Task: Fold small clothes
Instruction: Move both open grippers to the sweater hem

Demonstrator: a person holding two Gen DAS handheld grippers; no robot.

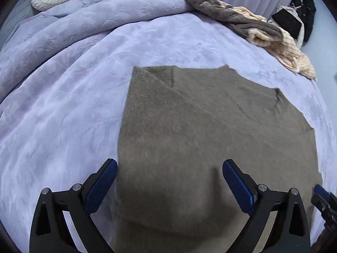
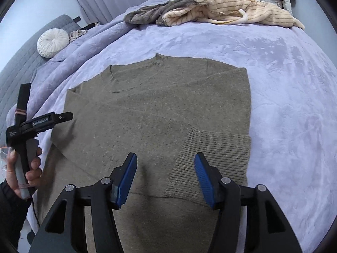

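Lavender bed cover (image 2: 284, 84) carries the olive sweater (image 2: 160, 109) dead centre, sleeves folded in. Both grippers, left (image 1: 169, 181) and right (image 2: 165, 177), hover at 6 o'clock, fingers released, grasping nothing. Plush cover could drag and undo the folds.

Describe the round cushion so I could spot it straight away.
Start at the lilac blanket covering the bed, then follow it to the far left corner by the grey headboard. There lies the cushion: white, round, pleated around a centre button. The crumpled clothes on the far edge are striped cream and grey, and the sweater lies flat and brown.
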